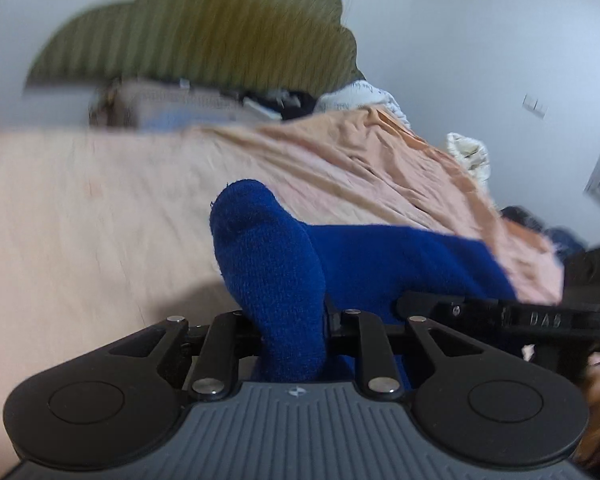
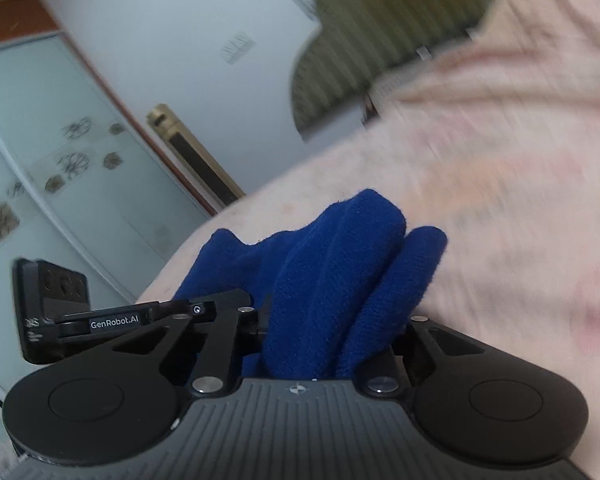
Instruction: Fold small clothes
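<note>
While bunched into thick folds, the blue knitted garment [image 1: 276, 264] is gripped at two places and hangs above the peach bedsheet [image 1: 80, 208]. Left gripper [image 1: 288, 320]: jaws drawn nearly together, pinching a rounded fold of the blue knit that sticks up past the fingers; the rest of the fabric stretches to the right in the left wrist view, toward the other tool's black arm. Right gripper [image 2: 324, 320]: jaws also narrow, clamped on a wad of the same blue knitted garment [image 2: 340, 264], two rolled lobes bulging out above the pinch; fingertips are hidden by cloth in both views. Bedsheet is wrinkled, blurred. Beyond it stands an olive ribbed headboard [image 1: 204, 28] against a white wall [image 1: 480, 40]. A frosted sliding door [image 2: 40, 152] with a floral print shows in the right wrist view.
</note>
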Demonstrator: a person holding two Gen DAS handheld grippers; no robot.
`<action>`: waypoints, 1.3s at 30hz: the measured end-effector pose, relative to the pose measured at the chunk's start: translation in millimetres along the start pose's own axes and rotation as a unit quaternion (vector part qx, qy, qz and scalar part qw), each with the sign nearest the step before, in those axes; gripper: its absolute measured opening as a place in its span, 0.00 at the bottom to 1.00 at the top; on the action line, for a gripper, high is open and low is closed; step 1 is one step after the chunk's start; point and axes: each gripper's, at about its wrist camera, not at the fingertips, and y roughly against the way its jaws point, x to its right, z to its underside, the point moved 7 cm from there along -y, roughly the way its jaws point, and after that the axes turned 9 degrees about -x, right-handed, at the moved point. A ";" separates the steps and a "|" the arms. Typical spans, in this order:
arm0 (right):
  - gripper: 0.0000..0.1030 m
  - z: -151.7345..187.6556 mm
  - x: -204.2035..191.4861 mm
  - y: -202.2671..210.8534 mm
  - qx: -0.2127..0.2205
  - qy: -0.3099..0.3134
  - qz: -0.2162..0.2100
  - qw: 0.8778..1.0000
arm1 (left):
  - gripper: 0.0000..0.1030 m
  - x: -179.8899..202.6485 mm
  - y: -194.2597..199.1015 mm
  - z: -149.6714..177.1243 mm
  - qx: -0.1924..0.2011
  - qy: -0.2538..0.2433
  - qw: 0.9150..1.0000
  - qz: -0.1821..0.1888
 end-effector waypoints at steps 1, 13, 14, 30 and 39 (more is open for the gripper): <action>0.24 -8.1 -1.2 -1.6 0.006 0.011 0.012 1.000 | 0.22 0.2 -6.5 -5.2 0.001 -0.013 1.000 -0.012; 0.55 -4.0 45.4 35.1 0.012 -0.064 0.188 0.980 | 0.65 -2.6 29.2 35.9 -0.037 -0.018 0.996 -0.085; 0.56 4.6 45.2 45.9 0.007 -0.075 0.173 0.982 | 0.65 -1.1 34.6 45.5 -0.053 -0.006 0.996 -0.065; 0.16 116.8 8.9 71.3 -0.045 -0.177 0.010 0.983 | 0.09 1.4 74.9 121.6 -0.112 0.136 0.984 0.039; 0.16 144.0 -18.6 95.8 -0.035 -0.173 0.019 0.984 | 0.07 8.1 109.1 138.7 -0.113 0.063 0.991 -0.032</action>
